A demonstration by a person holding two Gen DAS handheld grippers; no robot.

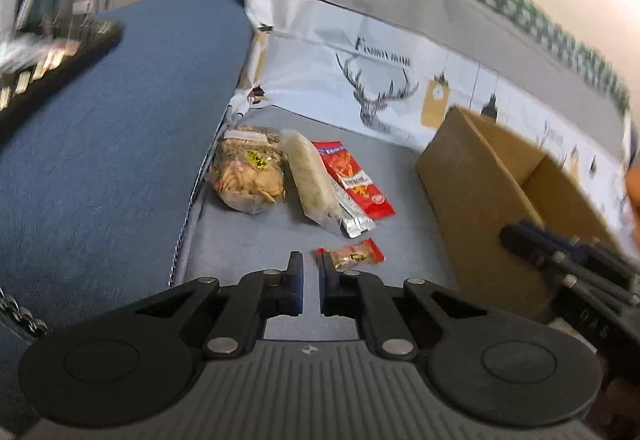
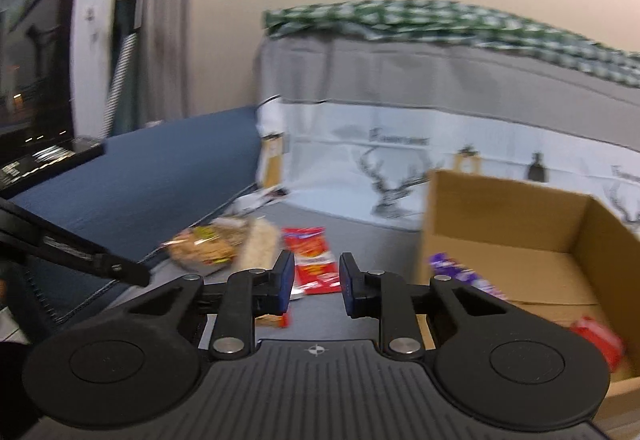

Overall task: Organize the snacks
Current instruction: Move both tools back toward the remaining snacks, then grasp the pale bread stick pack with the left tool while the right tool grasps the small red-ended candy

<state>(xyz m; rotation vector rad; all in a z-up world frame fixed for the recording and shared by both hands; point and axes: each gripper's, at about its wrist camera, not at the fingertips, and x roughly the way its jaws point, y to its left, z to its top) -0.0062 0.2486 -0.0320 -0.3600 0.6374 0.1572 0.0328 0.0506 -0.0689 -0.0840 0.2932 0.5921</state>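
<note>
Several snack packets lie on the grey surface (image 1: pixel 260 240): a brown bag (image 1: pixel 250 178), a long pale packet (image 1: pixel 310 176), a red packet (image 1: pixel 352 180), and a small red-ended candy (image 1: pixel 351 254). My left gripper (image 1: pixel 310 260) is shut on nothing, just left of the candy. A cardboard box (image 1: pixel 480 192) stands open to the right. In the right wrist view, my right gripper (image 2: pixel 316 260) is open and empty. The red packet (image 2: pixel 308 244) shows beyond its gap, apart from the pads. The box (image 2: pixel 520 224) holds a purple packet (image 2: pixel 460 272) and a red one (image 2: pixel 600 336).
A blue cushion (image 1: pixel 120 140) borders the grey surface on the left, with a dark keyboard-like device (image 1: pixel 48 56) on it. A white deer-print sheet (image 1: pixel 380 80) rises behind the snacks. A green checked cloth (image 2: pixel 440 20) lies on top of the grey back.
</note>
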